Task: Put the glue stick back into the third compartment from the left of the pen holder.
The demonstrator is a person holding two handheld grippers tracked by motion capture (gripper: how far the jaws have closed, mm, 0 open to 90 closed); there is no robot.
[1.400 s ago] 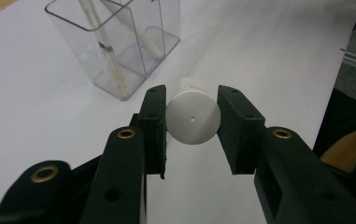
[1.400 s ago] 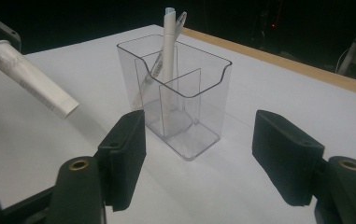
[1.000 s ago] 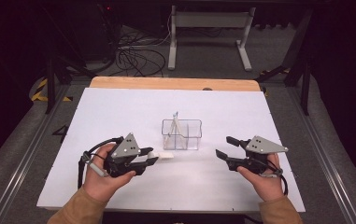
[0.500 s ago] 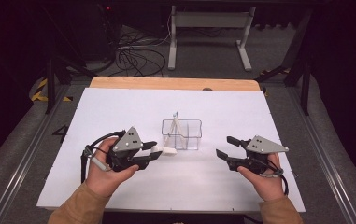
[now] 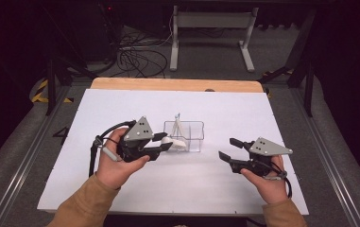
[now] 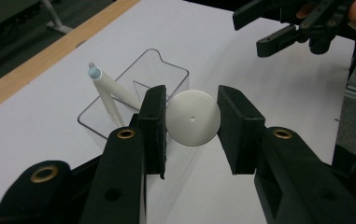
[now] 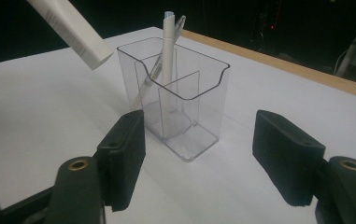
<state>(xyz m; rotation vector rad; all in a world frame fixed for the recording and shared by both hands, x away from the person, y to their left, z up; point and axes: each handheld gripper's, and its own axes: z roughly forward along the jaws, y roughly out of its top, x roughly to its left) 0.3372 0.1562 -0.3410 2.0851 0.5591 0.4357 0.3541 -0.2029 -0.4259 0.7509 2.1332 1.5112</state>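
A white tube [image 5: 176,142] is lifted off the table with my left gripper [image 5: 166,142] shut on it. In the left gripper view its round white end [image 6: 193,117] sits pinched between the two pads. The tube's cap end [image 7: 73,28] hangs just left of a clear plastic holder [image 5: 189,137], near its rim. This holder [image 7: 185,112] has inner dividers and stands upright on the white table. A white pen [image 7: 168,46] and a clear one lean inside it. My right gripper [image 5: 226,148] is open and holds nothing, to the right of the holder, pointing at it.
The white table top [image 5: 121,109] has a wooden strip [image 5: 177,84] along its far edge. Beyond it are a metal stand [image 5: 210,28] and loose cables [image 5: 135,56] on the floor. Metal rails run along both sides of the table.
My left hand has risen and moved right with the tube, bringing its end up to the holder's left side. The right hand has stayed where it was.
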